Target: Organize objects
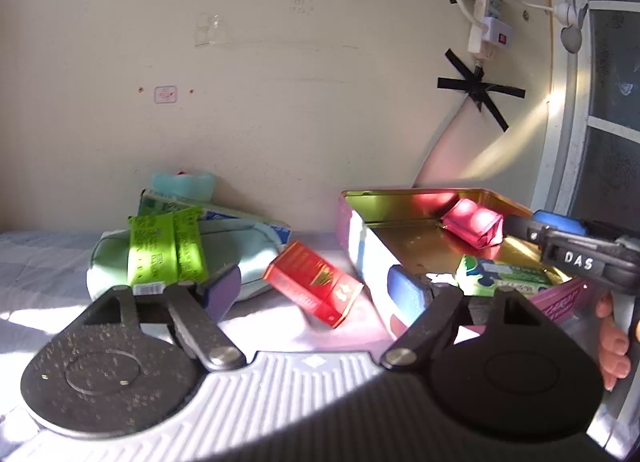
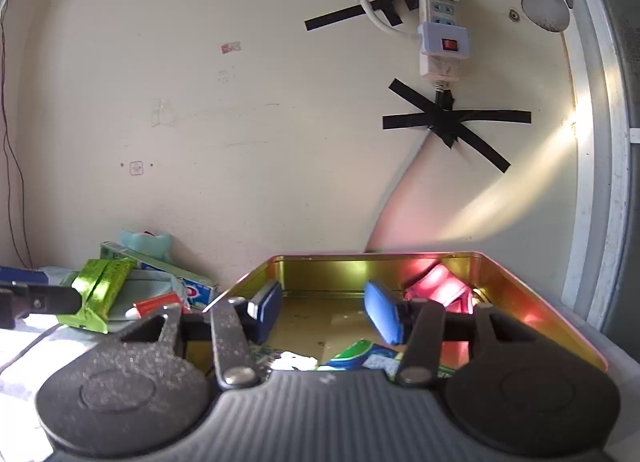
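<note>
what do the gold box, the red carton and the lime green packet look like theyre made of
Gold-lined rectangular box: likely tin-plated metal, glossy; its inner walls mirror the pink packet and throw coloured light on the wall.
Red rectangular carton: printed cardboard by its crisp folded edges, with a slight sheen.
Lime green packet: probably plastic film or foil wrap; it is shiny, creased and sealed at the end.

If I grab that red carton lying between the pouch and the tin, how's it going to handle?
The red carton looks like thin printed cardboard, so probably light and easy to crush if squeezed hard. Its flat faces should give the pads decent grip, and it shouldn't roll. It rests tilted near the tin, so a nudge may flop it flat on the cloth.
</note>
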`<state>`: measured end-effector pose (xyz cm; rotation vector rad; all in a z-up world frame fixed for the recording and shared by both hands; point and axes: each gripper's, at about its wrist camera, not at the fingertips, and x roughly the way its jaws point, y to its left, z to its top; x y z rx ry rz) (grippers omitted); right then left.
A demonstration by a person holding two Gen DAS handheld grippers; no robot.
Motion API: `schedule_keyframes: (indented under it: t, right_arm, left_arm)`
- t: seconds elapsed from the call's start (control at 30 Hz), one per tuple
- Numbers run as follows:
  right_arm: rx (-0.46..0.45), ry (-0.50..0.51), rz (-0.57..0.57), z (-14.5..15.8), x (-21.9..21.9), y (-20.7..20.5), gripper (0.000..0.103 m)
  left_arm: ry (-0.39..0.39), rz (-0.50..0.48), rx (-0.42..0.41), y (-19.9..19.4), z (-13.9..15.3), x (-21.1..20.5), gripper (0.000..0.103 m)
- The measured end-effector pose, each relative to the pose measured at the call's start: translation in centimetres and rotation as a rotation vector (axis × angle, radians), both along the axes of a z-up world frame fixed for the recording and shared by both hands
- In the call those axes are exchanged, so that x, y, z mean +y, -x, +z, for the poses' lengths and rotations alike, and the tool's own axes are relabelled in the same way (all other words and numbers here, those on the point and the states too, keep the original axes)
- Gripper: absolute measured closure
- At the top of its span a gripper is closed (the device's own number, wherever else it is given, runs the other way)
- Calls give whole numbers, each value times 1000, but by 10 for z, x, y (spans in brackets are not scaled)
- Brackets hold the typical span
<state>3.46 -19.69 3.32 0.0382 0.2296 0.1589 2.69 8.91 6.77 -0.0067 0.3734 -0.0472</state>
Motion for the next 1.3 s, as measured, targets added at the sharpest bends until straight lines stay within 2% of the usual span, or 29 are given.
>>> schedule_keyframes:
  t: [0.23, 0.37, 0.5, 0.57, 0.73, 0.87, 1.3]
  right_arm:
    - [38, -5, 227, 6, 59, 20, 53]
    - [128, -9, 365, -5, 104, 21, 52]
    - [214, 11, 422, -22, 141, 16, 52]
    - [249, 14, 439, -30, 151, 14, 52]
    - [364, 21, 442, -53, 162, 5, 52]
    - [378, -40, 447, -56, 153, 2, 52]
    - [395, -84, 469, -57, 149, -1, 47]
  left_arm:
    - [-7, 200, 52, 8, -24, 75, 21]
    - [-9, 284, 48, 9, -35, 106, 21]
    - [27, 318, 69, 11, -52, 125, 21]
    - [65, 311, 54, 12, -51, 131, 21]
    - [83, 294, 50, 13, -52, 133, 21]
    - [80, 289, 47, 12, -52, 132, 20]
    - [122, 302, 64, 10, -53, 140, 19]
